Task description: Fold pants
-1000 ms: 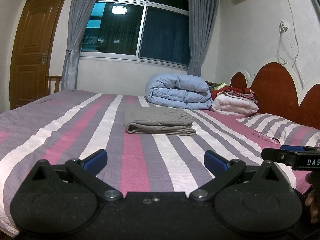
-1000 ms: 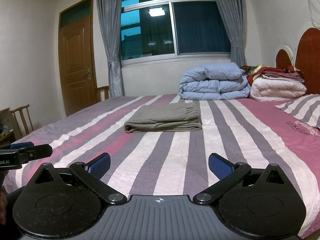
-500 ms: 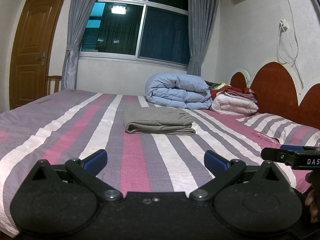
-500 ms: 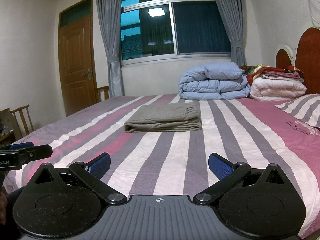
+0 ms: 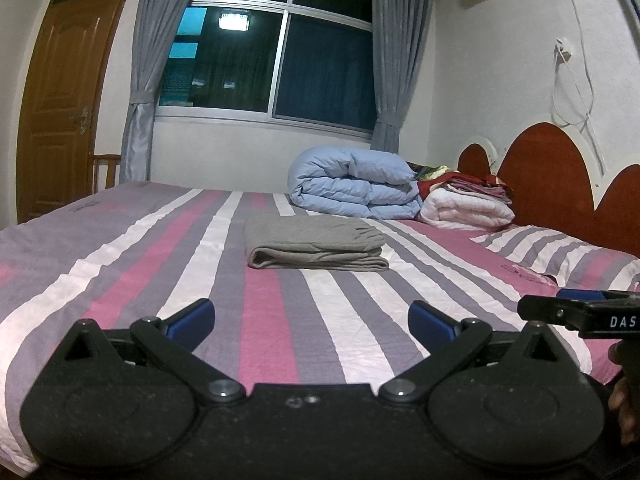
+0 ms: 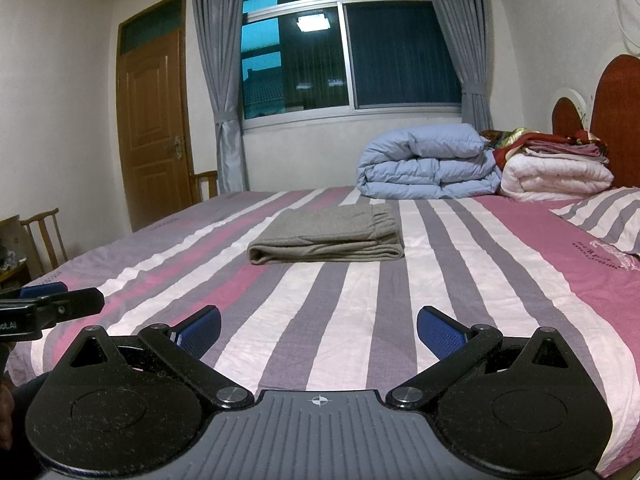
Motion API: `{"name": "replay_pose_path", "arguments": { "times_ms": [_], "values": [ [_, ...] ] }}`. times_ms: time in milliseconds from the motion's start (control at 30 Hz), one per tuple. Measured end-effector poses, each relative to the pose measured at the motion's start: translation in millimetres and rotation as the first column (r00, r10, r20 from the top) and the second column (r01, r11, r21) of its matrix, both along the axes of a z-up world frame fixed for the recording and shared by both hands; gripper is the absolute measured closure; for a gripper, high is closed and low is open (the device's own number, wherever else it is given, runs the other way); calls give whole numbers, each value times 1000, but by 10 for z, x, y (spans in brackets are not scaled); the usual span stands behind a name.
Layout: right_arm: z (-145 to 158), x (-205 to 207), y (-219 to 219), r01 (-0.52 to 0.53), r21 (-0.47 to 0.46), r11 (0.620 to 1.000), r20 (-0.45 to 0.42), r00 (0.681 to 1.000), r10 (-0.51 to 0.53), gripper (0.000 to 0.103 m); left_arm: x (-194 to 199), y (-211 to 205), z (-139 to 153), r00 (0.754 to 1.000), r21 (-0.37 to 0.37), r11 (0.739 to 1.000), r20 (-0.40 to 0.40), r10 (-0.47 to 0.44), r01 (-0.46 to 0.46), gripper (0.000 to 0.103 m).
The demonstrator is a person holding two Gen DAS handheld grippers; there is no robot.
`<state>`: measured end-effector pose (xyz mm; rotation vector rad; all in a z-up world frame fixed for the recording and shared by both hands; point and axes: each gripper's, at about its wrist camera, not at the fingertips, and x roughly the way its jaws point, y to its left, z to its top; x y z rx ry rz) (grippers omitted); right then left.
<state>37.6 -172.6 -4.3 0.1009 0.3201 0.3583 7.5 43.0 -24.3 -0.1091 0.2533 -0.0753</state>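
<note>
Grey pants lie folded into a neat flat rectangle in the middle of the striped bed. My left gripper hovers open over the near edge of the bed, well short of the pants, with nothing between its blue pads. My right gripper is open too and holds nothing, also back at the near edge. In each wrist view the other gripper shows at the frame's side, the right gripper in the left wrist view and the left gripper in the right wrist view.
A folded blue duvet and a stack of white and red bedding sit at the far side by the red headboard. A striped pillow lies at right. A wooden chair and door stand left.
</note>
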Motion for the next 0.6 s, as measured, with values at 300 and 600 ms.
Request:
{"name": "replay_pose_path", "arguments": {
  "times_ms": [300,600],
  "values": [
    [3,-4,4,0,0,1000,0,1000,0,0,0,18,2,1000,15,1000,1,3,-3,6],
    [-8,-2,4,-2,-4,1000,-3,1000,2,0,-5,52,7,999,38,999,32,-34,33,6]
  ]
}}
